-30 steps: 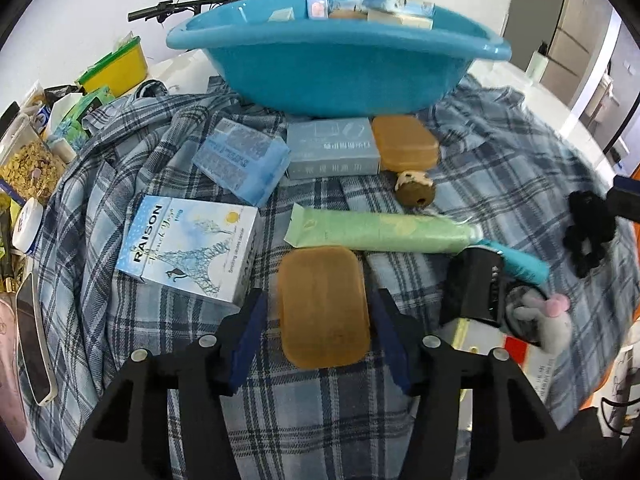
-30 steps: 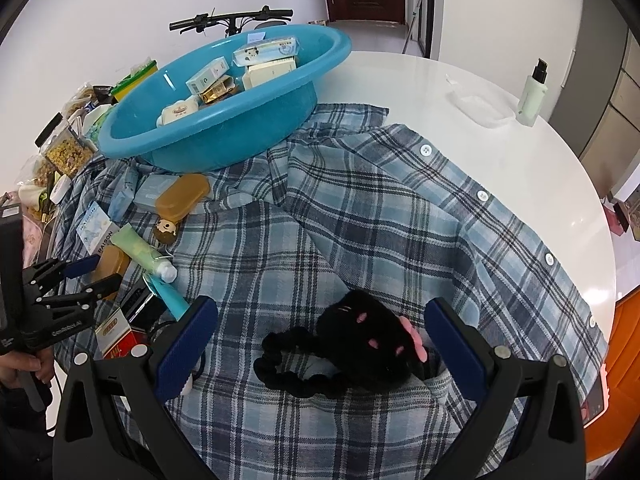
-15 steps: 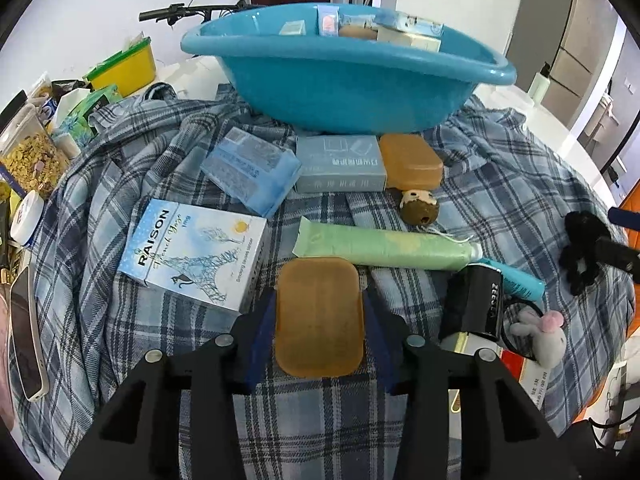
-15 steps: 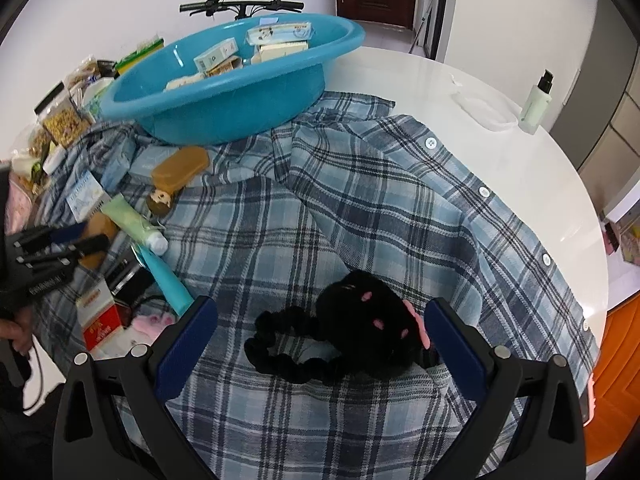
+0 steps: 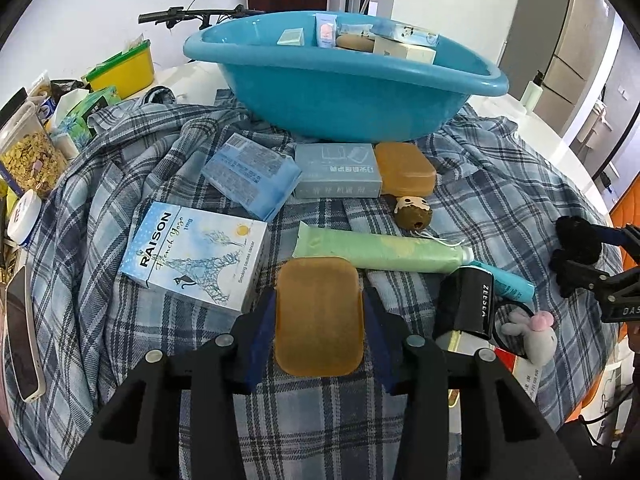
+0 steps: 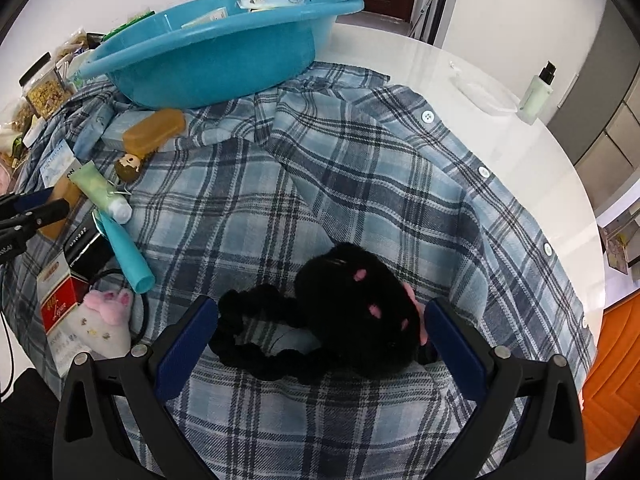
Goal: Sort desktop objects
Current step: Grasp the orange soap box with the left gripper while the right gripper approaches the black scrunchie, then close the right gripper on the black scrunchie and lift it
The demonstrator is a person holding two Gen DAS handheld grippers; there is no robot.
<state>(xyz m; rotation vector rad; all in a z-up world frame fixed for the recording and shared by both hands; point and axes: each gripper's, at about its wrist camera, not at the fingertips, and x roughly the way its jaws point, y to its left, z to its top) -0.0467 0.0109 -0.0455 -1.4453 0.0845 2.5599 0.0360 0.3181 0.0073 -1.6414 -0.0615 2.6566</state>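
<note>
My left gripper (image 5: 319,312) is shut on an amber soap case (image 5: 319,316), held just above the plaid shirt (image 5: 500,200). Ahead lie a green tube (image 5: 380,250), a RAISON box (image 5: 196,254), a blue tissue pack (image 5: 250,174), a pale blue box (image 5: 338,170), a second amber case (image 5: 406,168) and a small brown doll head (image 5: 412,214). The blue basin (image 5: 340,80) at the back holds several boxes. My right gripper (image 6: 320,332) is open around a black fluffy hair clip with scrunchie (image 6: 352,320) lying on the shirt (image 6: 360,168).
A black box (image 5: 466,304), a teal tube (image 5: 504,280) and a plush mouse (image 5: 534,334) lie right of my left gripper. A phone (image 5: 20,332), a cereal jar (image 5: 28,156) and a yellow tub (image 5: 124,68) crowd the left edge. A pump bottle (image 6: 538,94) stands on the white table (image 6: 500,128).
My left gripper closed on the amber soap case and lifted it slightly. My right gripper moved in lower and closer around the black hair clip.
</note>
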